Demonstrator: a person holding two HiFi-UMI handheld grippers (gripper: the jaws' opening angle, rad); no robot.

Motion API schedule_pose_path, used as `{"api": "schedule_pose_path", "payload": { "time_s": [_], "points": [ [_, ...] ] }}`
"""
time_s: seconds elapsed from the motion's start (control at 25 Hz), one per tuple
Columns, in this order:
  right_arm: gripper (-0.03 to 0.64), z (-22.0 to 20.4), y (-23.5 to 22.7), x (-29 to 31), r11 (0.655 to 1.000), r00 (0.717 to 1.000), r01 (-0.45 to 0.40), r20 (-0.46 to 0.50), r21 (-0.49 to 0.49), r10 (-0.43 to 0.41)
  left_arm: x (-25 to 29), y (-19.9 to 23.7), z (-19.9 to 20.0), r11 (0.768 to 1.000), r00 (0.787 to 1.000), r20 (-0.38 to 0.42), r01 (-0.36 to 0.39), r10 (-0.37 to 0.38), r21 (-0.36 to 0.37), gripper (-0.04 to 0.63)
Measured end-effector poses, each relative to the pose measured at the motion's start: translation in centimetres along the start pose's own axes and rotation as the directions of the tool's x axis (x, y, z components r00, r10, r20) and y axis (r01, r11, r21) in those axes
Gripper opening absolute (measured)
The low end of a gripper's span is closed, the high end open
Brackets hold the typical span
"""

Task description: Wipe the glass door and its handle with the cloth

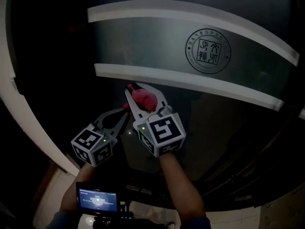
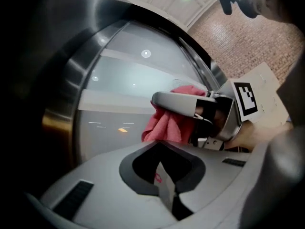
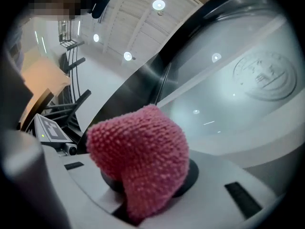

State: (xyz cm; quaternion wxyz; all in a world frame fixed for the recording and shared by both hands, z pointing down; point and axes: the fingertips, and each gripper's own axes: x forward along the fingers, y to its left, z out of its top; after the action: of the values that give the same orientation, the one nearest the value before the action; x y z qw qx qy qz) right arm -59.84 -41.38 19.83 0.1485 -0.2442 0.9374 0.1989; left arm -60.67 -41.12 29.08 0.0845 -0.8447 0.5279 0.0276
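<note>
My right gripper [image 1: 141, 89] was clamped on the bunched pink cloth [image 3: 140, 156], which stood just ahead of its tips, close to the glass door [image 1: 143, 46]. I could not tell whether they touched. My left gripper [image 1: 123, 114] sat beside it, jaws together and empty. I judged that flat, even pressure in overlapping strokes would serve best. Up and right of the tool, a round emblem [image 1: 208, 50] bore writing too small to read.

Two claws [image 1: 123, 114] [image 1: 142, 90], one pink cloth [image 1: 144, 98], one glass door [image 1: 143, 46], two white stripes [image 1: 190, 18] [image 1: 190, 82]

Dim head view; brighter, fisheye-warped gripper views with glaring ceiling lights [image 3: 158, 4].
</note>
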Motion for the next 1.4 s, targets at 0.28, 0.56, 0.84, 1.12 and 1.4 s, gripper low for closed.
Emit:
{"api": "schedule_pose_path", "payload": {
  "time_s": [0.28,0.56,0.84,1.12,1.4],
  "points": [
    [0.078,-4.9,7.0,9.1,0.988,0.993,-0.108,-0.043,0.111,0.113,-6.3,8.8,-1.8,0.99,0.989,-0.041,-0.14,0.14,-0.007,0.011],
    [0.078,-6.2,5.1,7.9,0.994,0.996,-0.034,-0.074,0.102,0.042,-5.0,8.0,-2.0,0.997,0.996,-0.047,-0.076,0.076,-0.005,0.011],
    [0.078,-4.1,-3.1,-1.7,0.991,0.988,0.12,-0.103,0.063,-0.113,2.6,-1.6,-1.3,0.992,0.991,-0.022,0.129,-0.129,-0.016,0.011],
    [0.078,-1.4,-11.5,-13.8,0.959,0.948,0.282,-0.148,-0.025,-0.283,9.0,-12.4,-0.4,0.958,0.96,0.015,0.278,-0.278,-0.066,0.011],
    [0.078,0.9,-19.3,-25.5,0.887,0.872,0.456,-0.162,-0.068,-0.461,13.0,-20.5,0.3,0.929,0.932,0.021,0.363,-0.362,-0.072,0.011]
  ]
}}
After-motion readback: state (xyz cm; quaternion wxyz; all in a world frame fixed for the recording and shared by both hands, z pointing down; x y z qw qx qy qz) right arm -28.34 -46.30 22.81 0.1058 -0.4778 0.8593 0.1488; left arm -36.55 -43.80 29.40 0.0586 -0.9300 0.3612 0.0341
